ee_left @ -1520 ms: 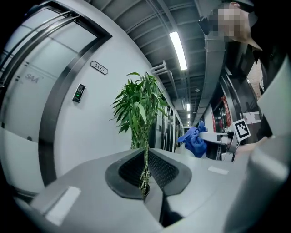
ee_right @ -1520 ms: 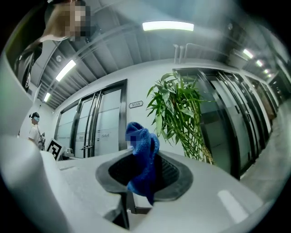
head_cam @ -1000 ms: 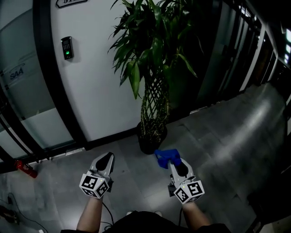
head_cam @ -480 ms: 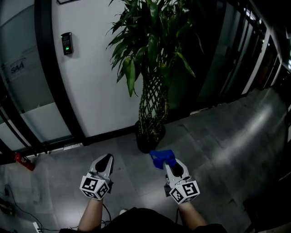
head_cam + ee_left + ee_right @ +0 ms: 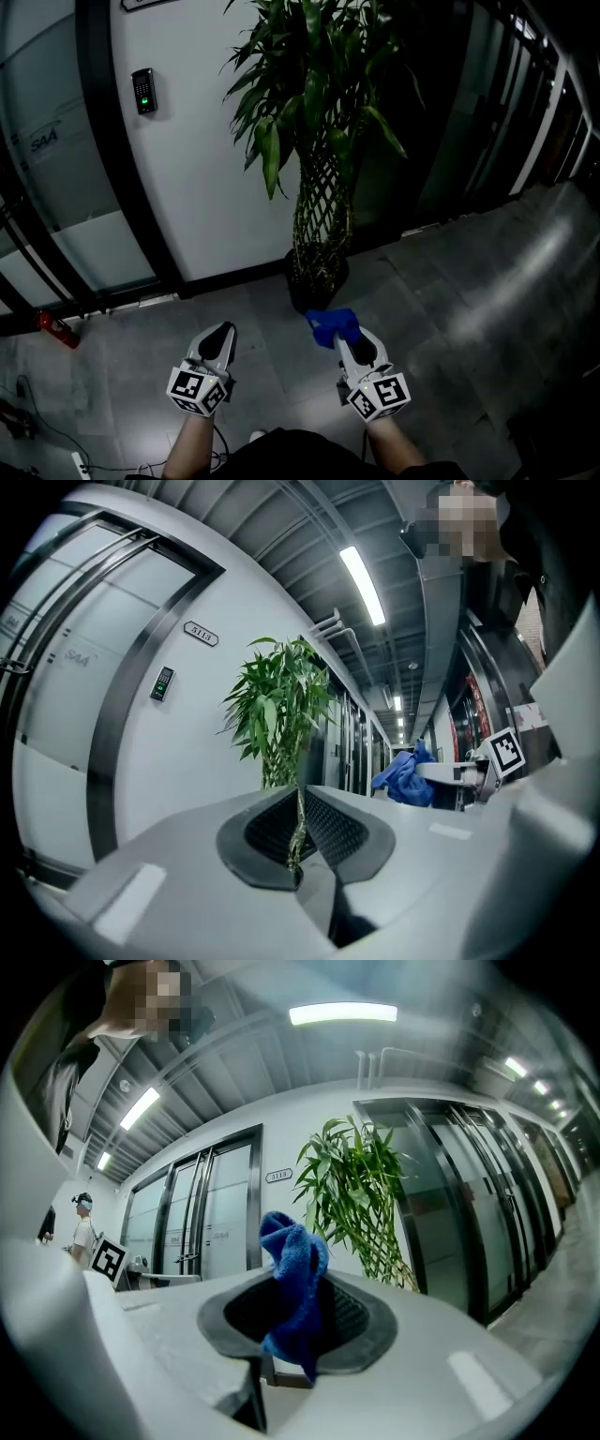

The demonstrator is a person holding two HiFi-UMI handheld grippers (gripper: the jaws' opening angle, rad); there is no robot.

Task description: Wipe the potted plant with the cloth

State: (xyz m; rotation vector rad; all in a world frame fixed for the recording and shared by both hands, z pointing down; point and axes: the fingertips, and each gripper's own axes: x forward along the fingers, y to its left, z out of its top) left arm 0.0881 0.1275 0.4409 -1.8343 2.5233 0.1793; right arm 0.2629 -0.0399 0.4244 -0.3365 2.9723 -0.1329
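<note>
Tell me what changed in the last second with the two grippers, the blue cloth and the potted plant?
Very little. In the head view the right gripper, holding the crumpled blue cloth, drifted slightly left, towards the front of the dark pot. Nothing was grasped or released: cloth still clamped, left gripper still shut and empty, leafy green braided-stem plant untouched.

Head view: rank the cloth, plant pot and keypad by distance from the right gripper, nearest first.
1. Cloth: clamped in the right gripper.
2. Pot: just ahead of it, low down.
3. Keypad: far off, high and to the left.
</note>
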